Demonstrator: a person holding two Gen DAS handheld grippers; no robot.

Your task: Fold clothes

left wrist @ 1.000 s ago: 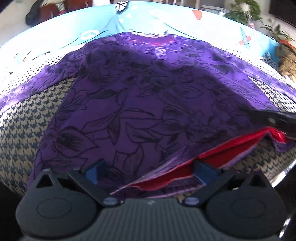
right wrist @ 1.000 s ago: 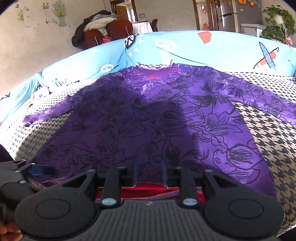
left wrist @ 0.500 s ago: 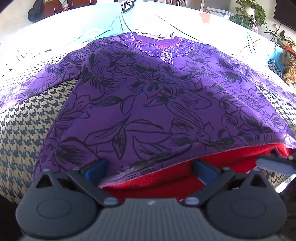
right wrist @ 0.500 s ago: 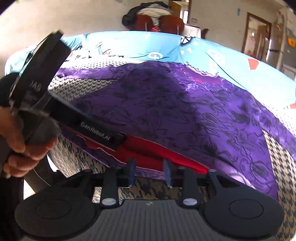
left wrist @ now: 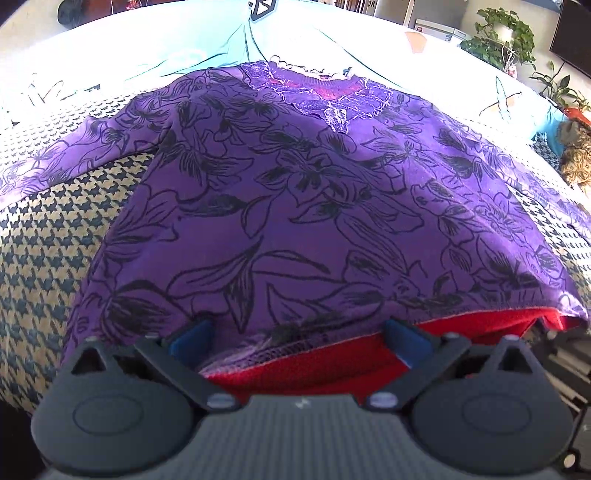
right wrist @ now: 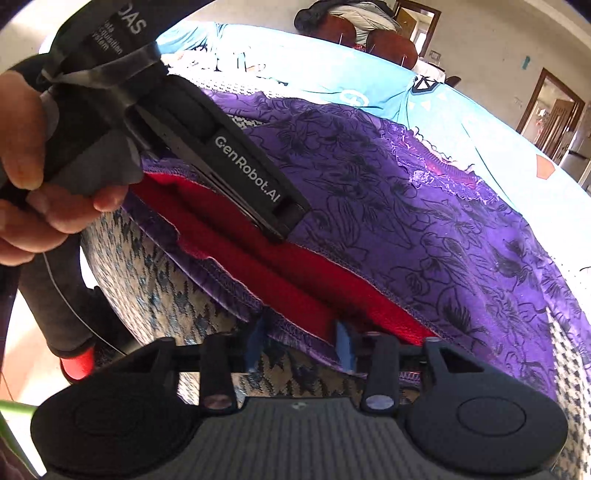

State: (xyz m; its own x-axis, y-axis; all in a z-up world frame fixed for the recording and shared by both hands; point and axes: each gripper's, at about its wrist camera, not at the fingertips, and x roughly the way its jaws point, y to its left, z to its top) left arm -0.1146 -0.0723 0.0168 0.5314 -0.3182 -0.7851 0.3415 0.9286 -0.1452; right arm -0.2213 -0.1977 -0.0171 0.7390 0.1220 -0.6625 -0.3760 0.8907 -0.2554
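A purple top (left wrist: 314,206) with black flower outlines and a red lining (left wrist: 332,362) lies spread on a houndstooth cover. Its hem faces me and gapes, showing the red inside. My left gripper (left wrist: 297,336) stands open at the hem, the raised upper layer between its wide-set blue pads. In the right wrist view the left gripper (right wrist: 284,221) reaches in from the upper left, a hand on its grip, its tip on the upper hem. My right gripper (right wrist: 299,343) sits at the lower hem layer (right wrist: 295,332); its jaws are closing with that edge between the pads.
The houndstooth cover (left wrist: 44,236) curves off at the left and front edges. A light blue printed sheet (left wrist: 184,40) covers the back. Potted plants (left wrist: 506,33) stand at the far right. Brown chairs (right wrist: 369,40) and a doorway (right wrist: 550,114) lie beyond.
My right gripper rolled and sank toward the hem's lower layer, and the left gripper came into its view at upper left. The hem has opened wider, showing more red lining.
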